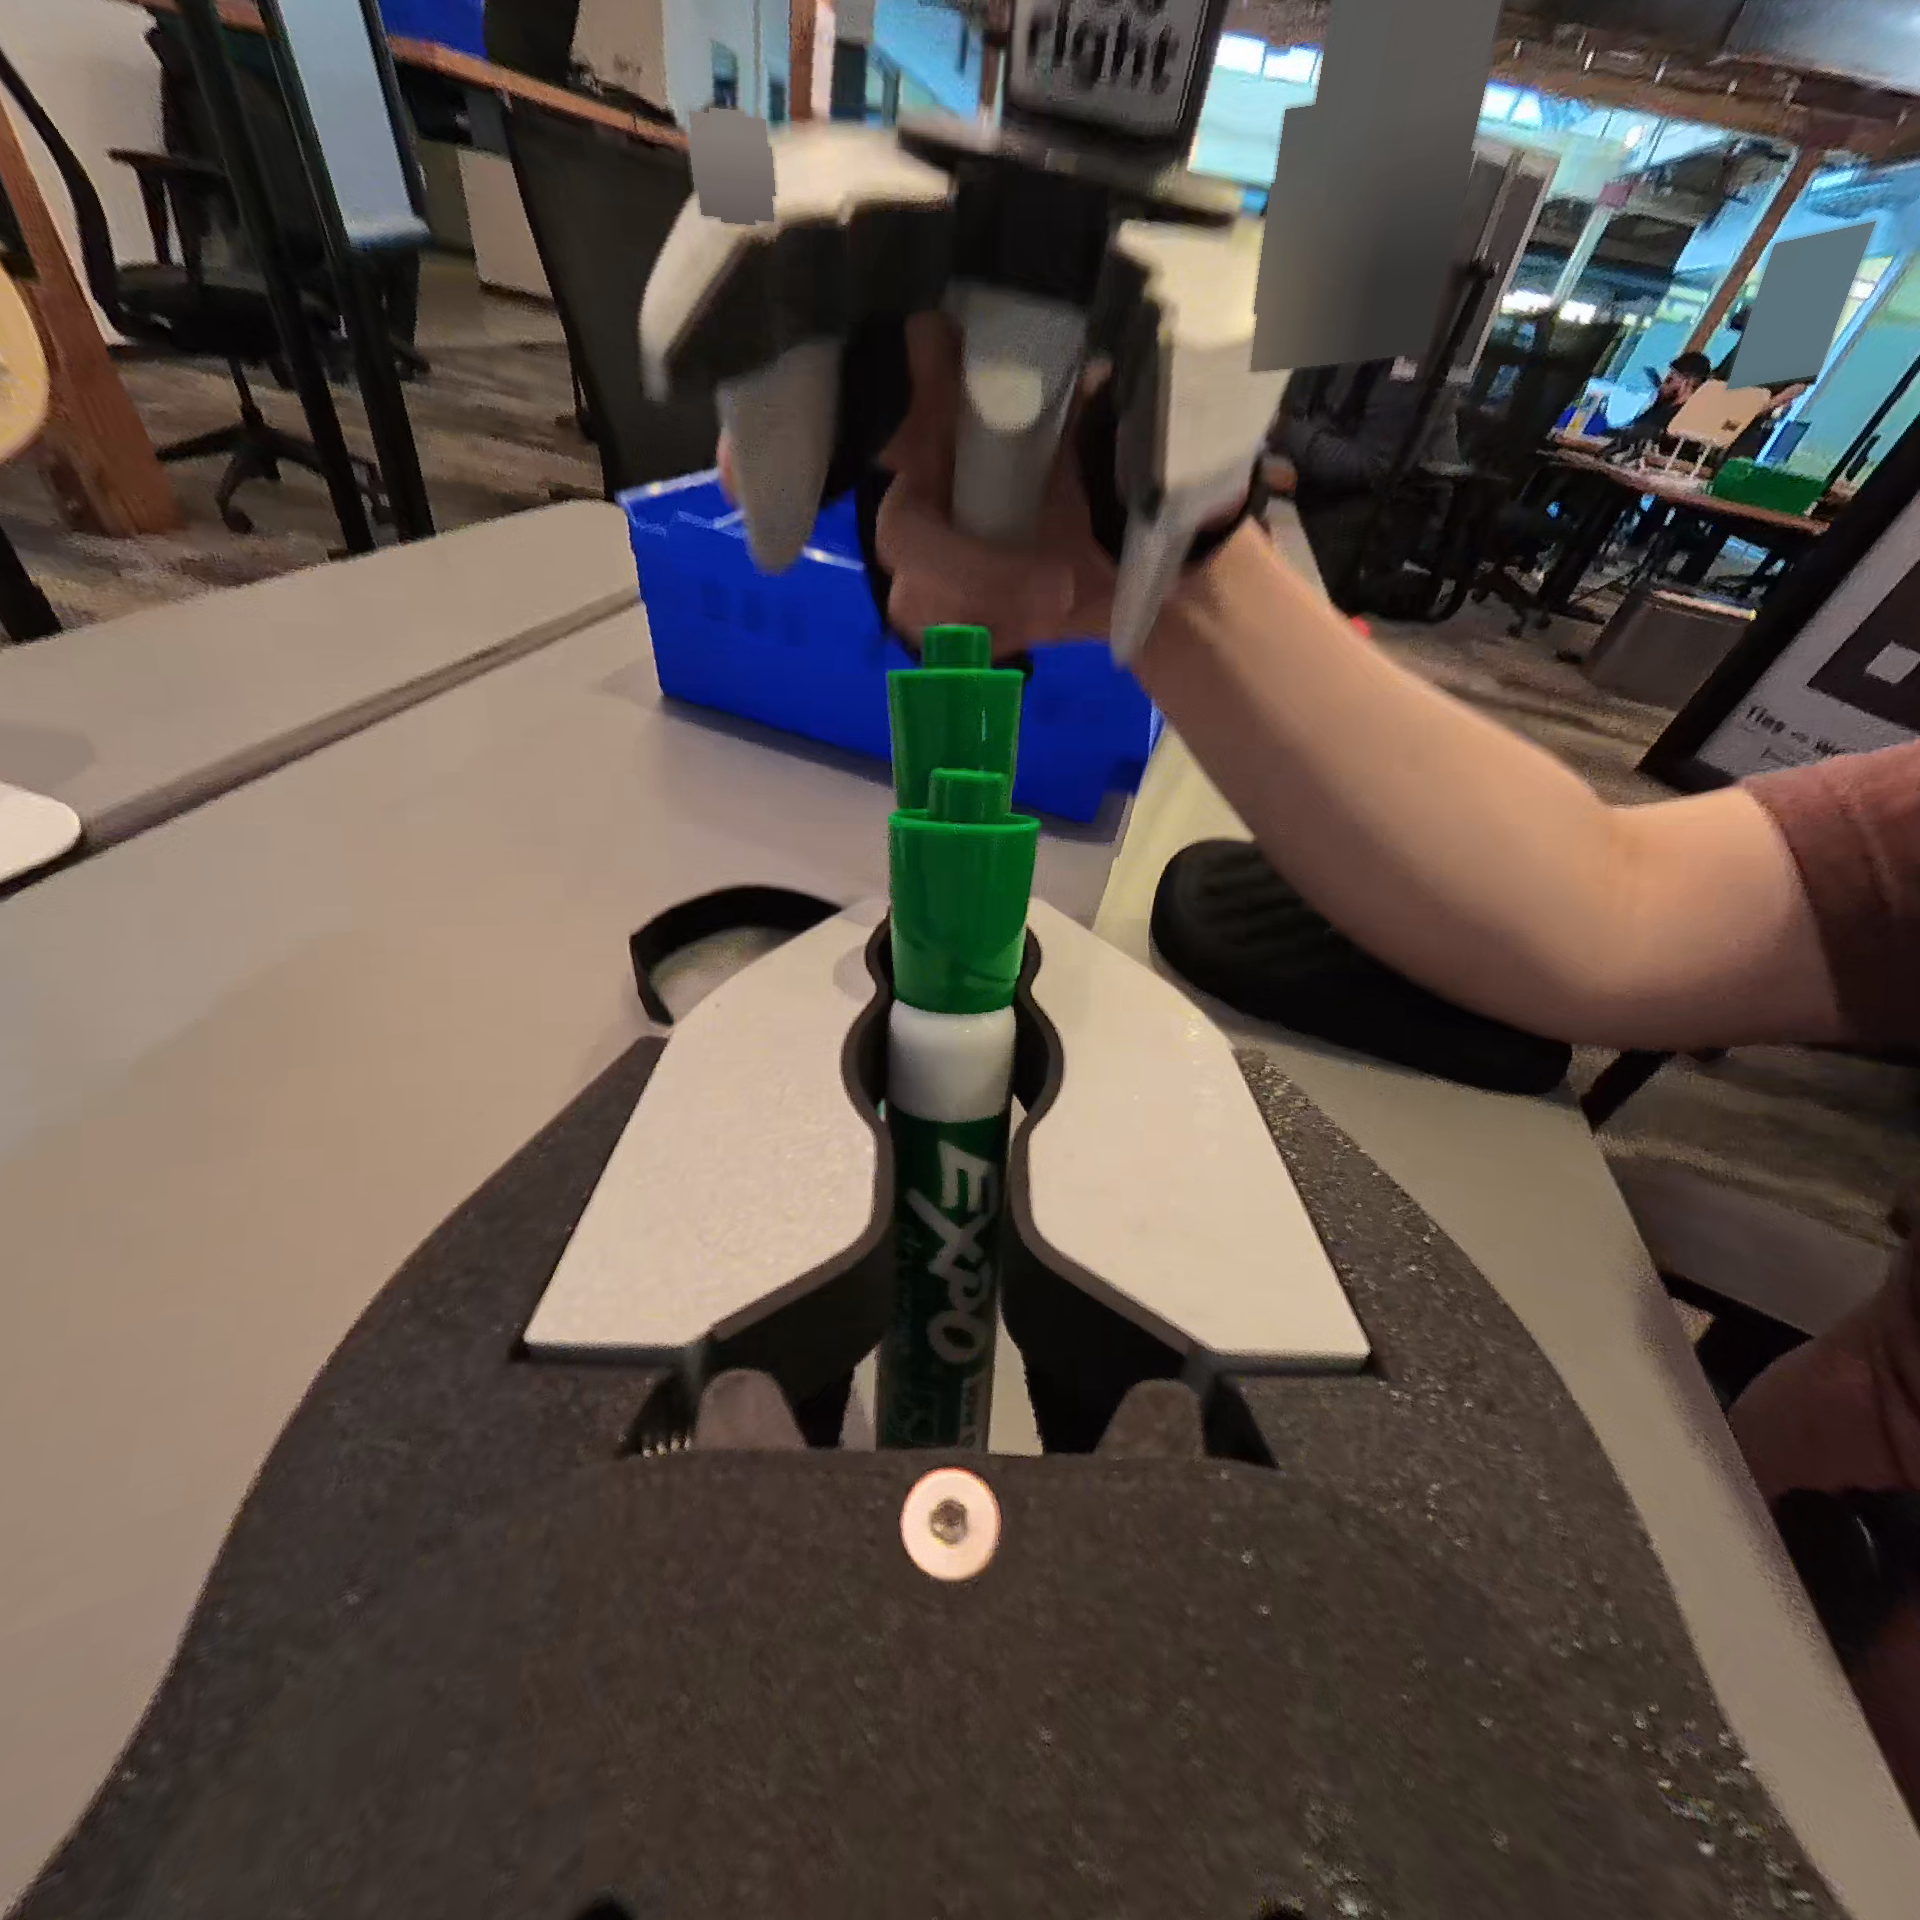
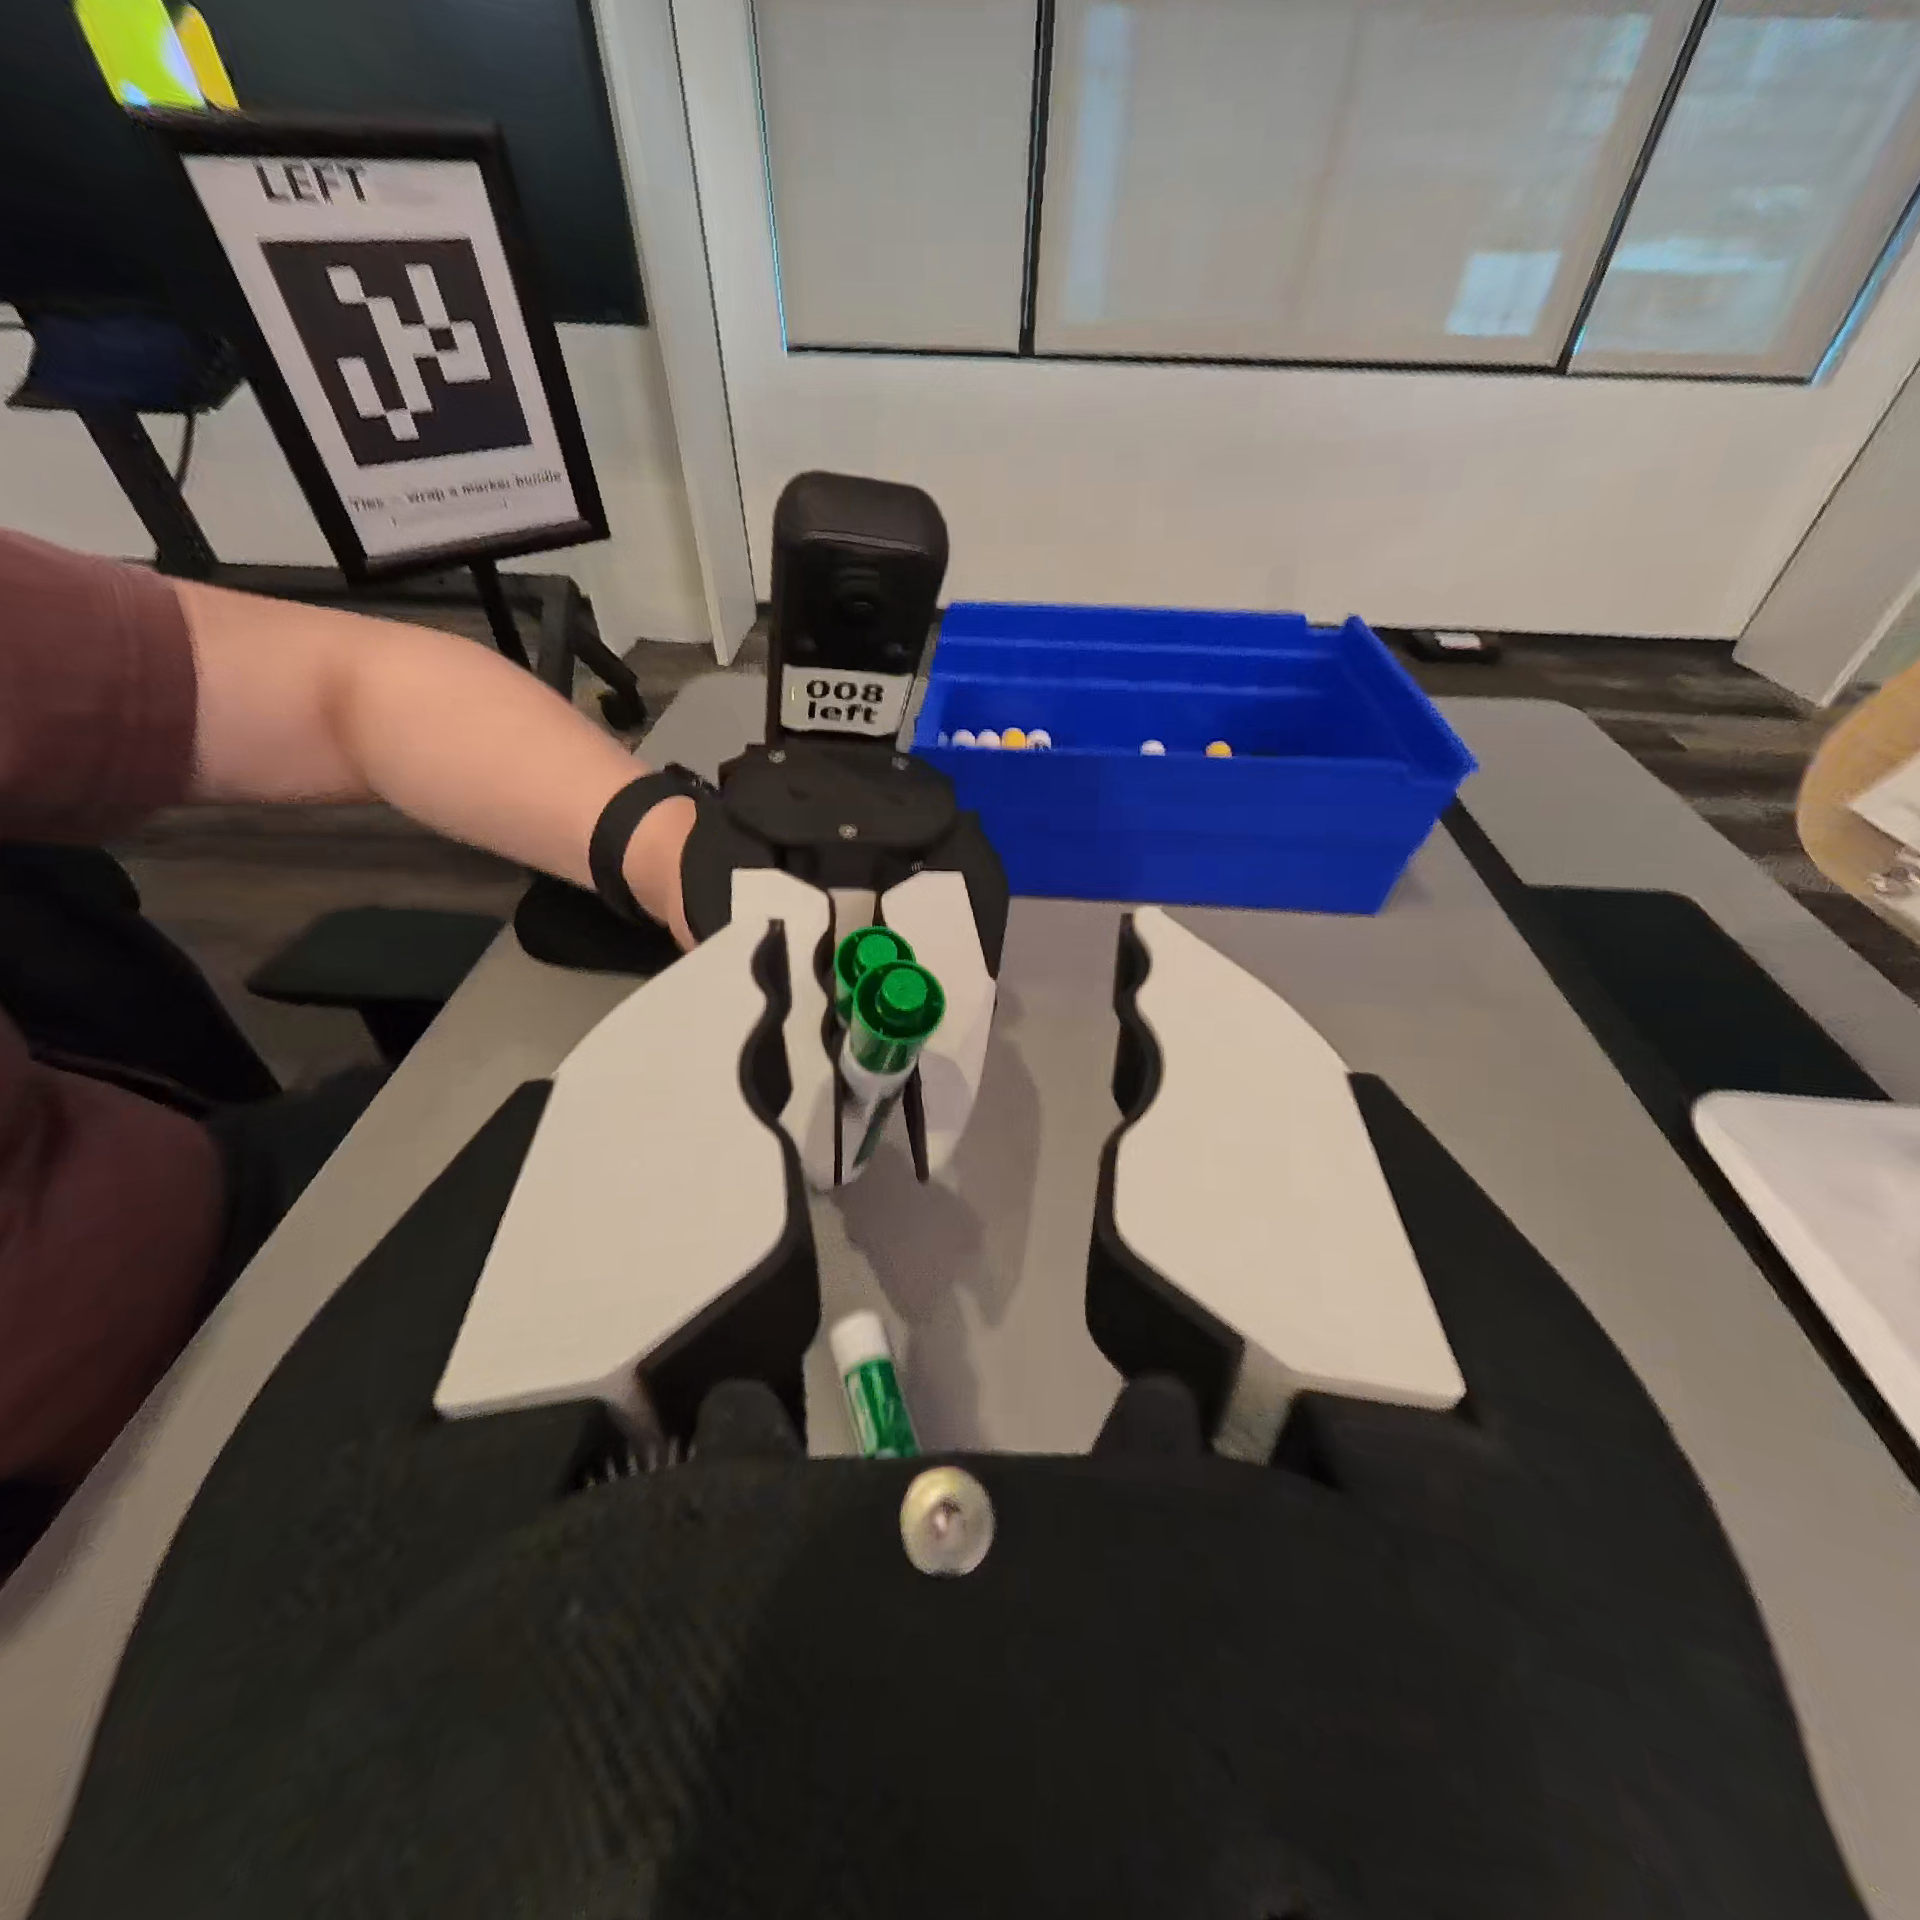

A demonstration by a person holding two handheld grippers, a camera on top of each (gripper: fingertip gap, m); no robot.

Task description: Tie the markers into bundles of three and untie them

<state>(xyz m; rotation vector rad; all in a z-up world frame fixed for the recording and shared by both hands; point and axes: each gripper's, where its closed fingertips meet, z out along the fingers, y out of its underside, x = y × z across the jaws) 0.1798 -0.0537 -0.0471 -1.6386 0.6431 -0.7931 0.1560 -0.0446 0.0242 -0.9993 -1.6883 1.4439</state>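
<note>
My left gripper [image 1: 956,935] is shut on two green-capped markers [image 1: 961,904], stacked one above the other and pointing forward over the grey table [image 1: 312,935]. In the right wrist view the left gripper [image 2: 873,1153] holds these markers [image 2: 888,1023] with their caps tilted up. My right gripper [image 2: 951,935] is open and empty, facing the left one with its fingers on either side of it. In the left wrist view it [image 1: 956,540] hovers above and beyond the marker caps. A third green marker [image 2: 873,1382] lies on the table under the right gripper.
A blue bin [image 2: 1195,831] stands at the back of the table with several markers in it; it also shows in the left wrist view [image 1: 758,634]. A black curved loop [image 1: 665,935] lies by the left fingertip. A white tray edge [image 2: 1829,1205] is at the right. Some 7 cm of space lies between my two pairs of fingers.
</note>
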